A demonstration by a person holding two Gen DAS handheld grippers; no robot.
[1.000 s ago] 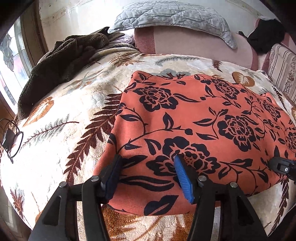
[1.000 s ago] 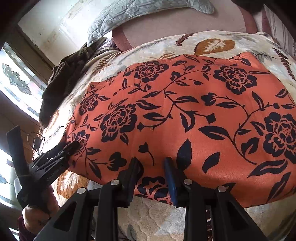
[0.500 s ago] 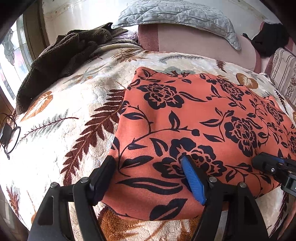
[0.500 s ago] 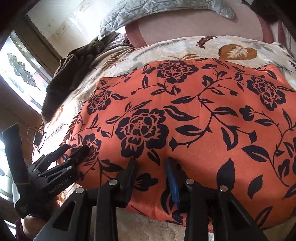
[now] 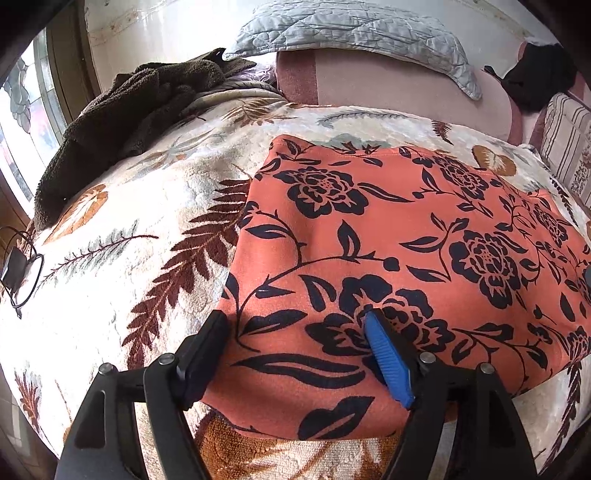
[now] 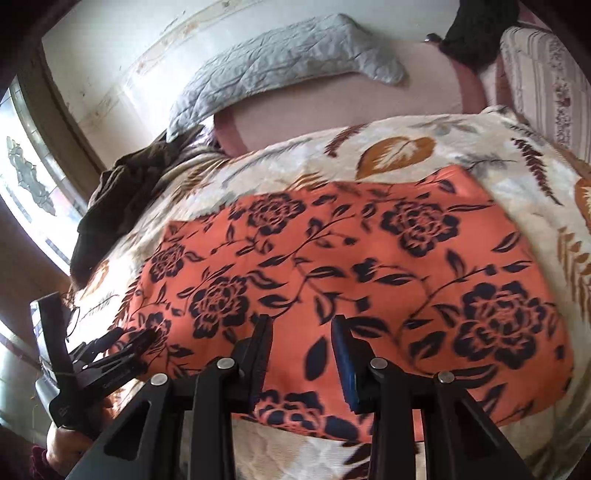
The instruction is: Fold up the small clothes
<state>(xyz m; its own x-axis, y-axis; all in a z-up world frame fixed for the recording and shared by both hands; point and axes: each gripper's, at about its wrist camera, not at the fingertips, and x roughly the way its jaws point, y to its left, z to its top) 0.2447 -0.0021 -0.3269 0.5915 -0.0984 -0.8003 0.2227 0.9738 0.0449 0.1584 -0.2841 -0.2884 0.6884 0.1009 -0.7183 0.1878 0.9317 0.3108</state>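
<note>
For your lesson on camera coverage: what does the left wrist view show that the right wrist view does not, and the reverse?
Left wrist only: black glasses at the bed's left edge.
Right wrist only: the left gripper from outside, and the hand holding it.
Both: the orange floral garment flat on the leaf-print blanket, the brown fleece and the grey pillow.

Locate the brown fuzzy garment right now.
The brown fuzzy garment lies heaped at the far left of the bed in both wrist views, by the window, left of the grey quilted pillow and apart from the orange floral cloth.
</note>
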